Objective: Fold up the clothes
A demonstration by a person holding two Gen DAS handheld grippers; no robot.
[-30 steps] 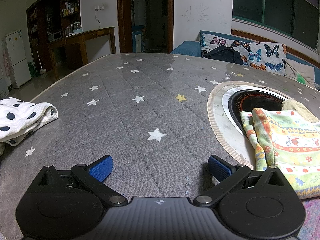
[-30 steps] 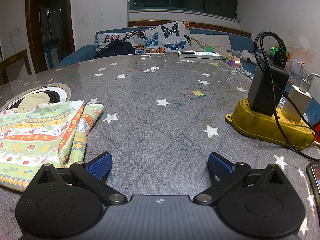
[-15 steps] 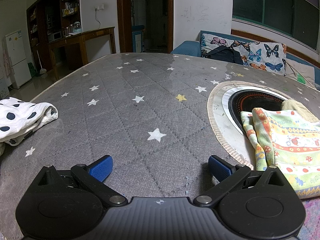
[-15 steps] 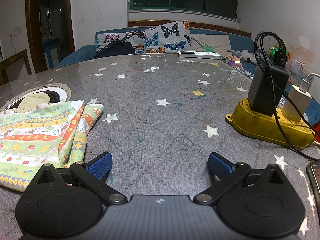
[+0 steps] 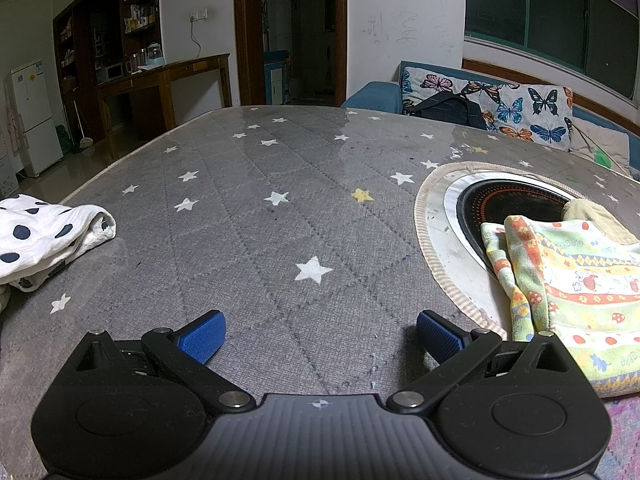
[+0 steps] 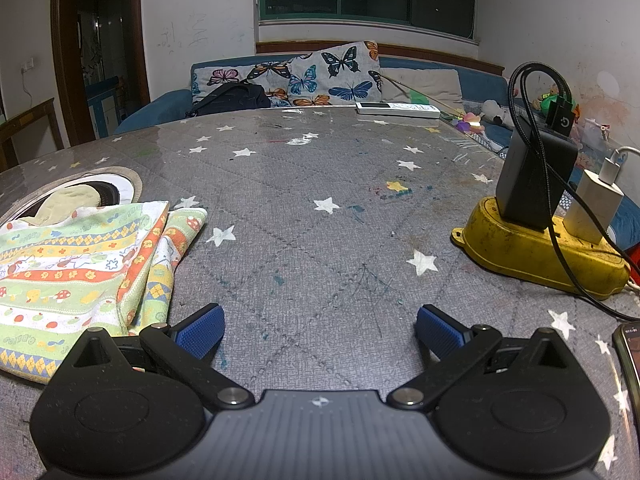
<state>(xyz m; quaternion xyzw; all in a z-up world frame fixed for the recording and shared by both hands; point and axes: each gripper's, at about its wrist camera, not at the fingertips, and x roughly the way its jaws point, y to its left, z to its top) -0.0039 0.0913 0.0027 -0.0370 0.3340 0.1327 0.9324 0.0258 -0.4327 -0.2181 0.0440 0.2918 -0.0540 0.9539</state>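
Observation:
A folded, brightly striped garment [image 5: 576, 288] with mushroom and flower prints lies at the right in the left wrist view and at the left [image 6: 76, 264] in the right wrist view. A beige cloth [image 6: 68, 202] peeks out behind it. A white garment with dark dots [image 5: 44, 236] lies crumpled at the table's left edge. My left gripper [image 5: 320, 338] is open over bare tablecloth, left of the striped garment. My right gripper [image 6: 320, 334] is open too, just right of that garment, its left fingertip close to the cloth's edge. Neither holds anything.
The grey star-print tablecloth [image 5: 280, 220] covers a round table with a black cooktop [image 5: 508, 204] set in its middle. A yellow power strip [image 6: 540, 252] with chargers and cables sits at the right, a phone [image 6: 630, 356] near the edge, a remote [image 6: 398, 109] at the far side.

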